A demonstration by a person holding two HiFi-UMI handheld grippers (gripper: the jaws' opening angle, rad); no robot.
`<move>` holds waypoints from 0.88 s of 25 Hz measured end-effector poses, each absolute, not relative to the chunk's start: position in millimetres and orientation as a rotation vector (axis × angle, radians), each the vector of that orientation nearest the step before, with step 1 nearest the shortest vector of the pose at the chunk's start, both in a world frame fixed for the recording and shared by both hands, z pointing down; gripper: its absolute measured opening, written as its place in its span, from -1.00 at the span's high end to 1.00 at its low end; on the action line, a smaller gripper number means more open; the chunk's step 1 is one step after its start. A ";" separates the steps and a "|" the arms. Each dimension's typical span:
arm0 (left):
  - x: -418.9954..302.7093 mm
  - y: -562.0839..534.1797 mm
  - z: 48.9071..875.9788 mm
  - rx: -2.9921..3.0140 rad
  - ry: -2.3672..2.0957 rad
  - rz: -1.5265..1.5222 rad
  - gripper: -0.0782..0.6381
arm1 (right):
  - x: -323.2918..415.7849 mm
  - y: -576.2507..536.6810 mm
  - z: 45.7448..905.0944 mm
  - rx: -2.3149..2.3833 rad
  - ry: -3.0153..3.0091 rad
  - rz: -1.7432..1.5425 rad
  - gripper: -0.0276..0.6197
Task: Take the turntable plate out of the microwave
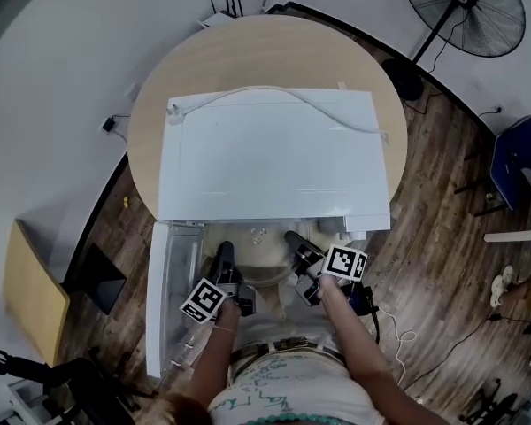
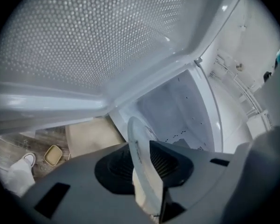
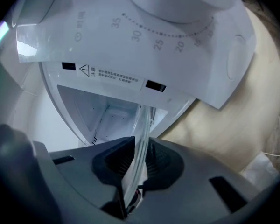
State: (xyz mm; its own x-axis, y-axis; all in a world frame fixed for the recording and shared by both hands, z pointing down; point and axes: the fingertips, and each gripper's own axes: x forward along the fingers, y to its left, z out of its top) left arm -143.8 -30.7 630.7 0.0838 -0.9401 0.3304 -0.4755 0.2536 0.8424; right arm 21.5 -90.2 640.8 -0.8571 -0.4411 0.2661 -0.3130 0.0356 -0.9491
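Turntable plate (image 2: 141, 157), rim clamped in left hand-held gripper (image 1: 224, 257), right hand-held gripper (image 1: 296, 244)

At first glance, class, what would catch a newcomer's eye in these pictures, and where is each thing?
A white microwave sits on the round wooden table, its door swung open at the left. At its mouth the left gripper and right gripper each clamp an edge of the glass turntable plate. A black standing fan sits at the head view's top right.

The clear glass plate (image 1: 264, 259) is hanging roughly level, half out of the white microwave (image 1: 274, 153), which is sitting on a round table (image 1: 149, 122), door (image 1: 164, 290) standing wide.
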 end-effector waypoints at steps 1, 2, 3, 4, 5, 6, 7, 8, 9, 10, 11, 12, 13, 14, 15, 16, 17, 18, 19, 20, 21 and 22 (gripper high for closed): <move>-142.6 -27.4 627.6 1.374 -1.555 -0.600 0.50 | 22.1 -88.6 639.1 -0.786 2.199 -1.960 0.78; -140.7 -24.0 623.9 1.381 -1.569 -0.604 0.50 | 23.1 -87.0 637.1 -0.771 2.212 -1.961 0.77; -138.6 -20.6 620.2 1.387 -1.583 -0.609 0.50 | 24.2 -85.8 635.0 -0.755 2.225 -1.961 0.77; -137.0 -17.6 616.7 1.390 -1.597 -0.615 0.50 | 24.8 -85.0 633.1 -0.741 2.240 -1.961 0.76; -136.1 -15.0 613.7 1.391 -1.611 -0.622 0.50 | 24.6 -84.6 631.4 -0.727 2.257 -1.958 0.76; -135.9 -12.4 611.2 1.391 -1.624 -0.627 0.51 | 23.6 -84.0 629.9 -0.714 2.274 -1.956 0.75; -135.8 -9.7 608.9 1.390 -1.636 -0.633 0.51 | 22.6 -83.1 628.5 -0.702 2.289 -1.955 0.75; -135.4 -7.0 606.6 1.388 -1.645 -0.640 0.50 | 22.0 -82.1 627.0 -0.691 2.303 -1.953 0.75; -134.6 -4.5 604.4 1.387 -1.655 -0.648 0.51 | 21.9 -81.3 625.4 -0.681 2.317 -1.950 0.74; -134.2 -2.1 602.4 1.389 -1.666 -0.652 0.50 | 21.9 -80.7 623.6 -0.673 2.331 -1.946 0.74; -134.6 0.7 601.3 1.390 -1.680 -0.650 0.50 | 21.7 -79.7 621.8 -0.664 2.343 -1.942 0.74; -135.8 4.4 601.4 1.389 -1.697 -0.642 0.50 | 21.6 -78.0 620.3 -0.656 2.351 -1.939 0.73; -136.8 8.3 601.6 1.386 -1.711 -0.634 0.50 | 21.8 -75.8 618.9 -0.649 2.355 -1.938 0.73; -136.0 10.7 599.6 1.388 -1.714 -0.639 0.50 | 22.2 -73.4 617.5 -0.644 2.358 -1.937 0.73; -133.8 12.1 595.8 1.393 -1.707 -0.655 0.50 | 22.4 -71.2 615.7 -0.640 2.360 -1.935 0.73; -131.7 13.8 592.2 1.396 -1.699 -0.669 0.50 | 22.5 -68.8 613.6 -0.637 2.363 -1.932 0.73; -130.5 16.1 589.6 1.397 -1.693 -0.677 0.50 | 22.7 -66.2 611.3 -0.636 2.367 -1.926 0.73; -129.9 18.7 588.0 1.398 -1.689 -0.681 0.50 | 23.2 -63.6 609.0 -0.638 2.371 -1.918 0.73; -129.7 21.2 586.8 1.399 -1.683 -0.683 0.50 | 23.7 -60.9 606.4 -0.642 2.375 -1.910 0.73; -129.5 23.6 585.4 1.402 -1.677 -0.686 0.50 | 24.2 -58.2 603.8 -0.647 2.376 -1.902 0.73; -129.1 25.8 584.0 1.407 -1.669 -0.688 0.50 | 25.0 -55.1 601.1 -0.652 2.374 -1.897 0.73; -128.2 28.1 582.5 1.414 -1.658 -0.689 0.50 | 26.3 -51.6 598.5 -0.660 2.372 -1.891 0.74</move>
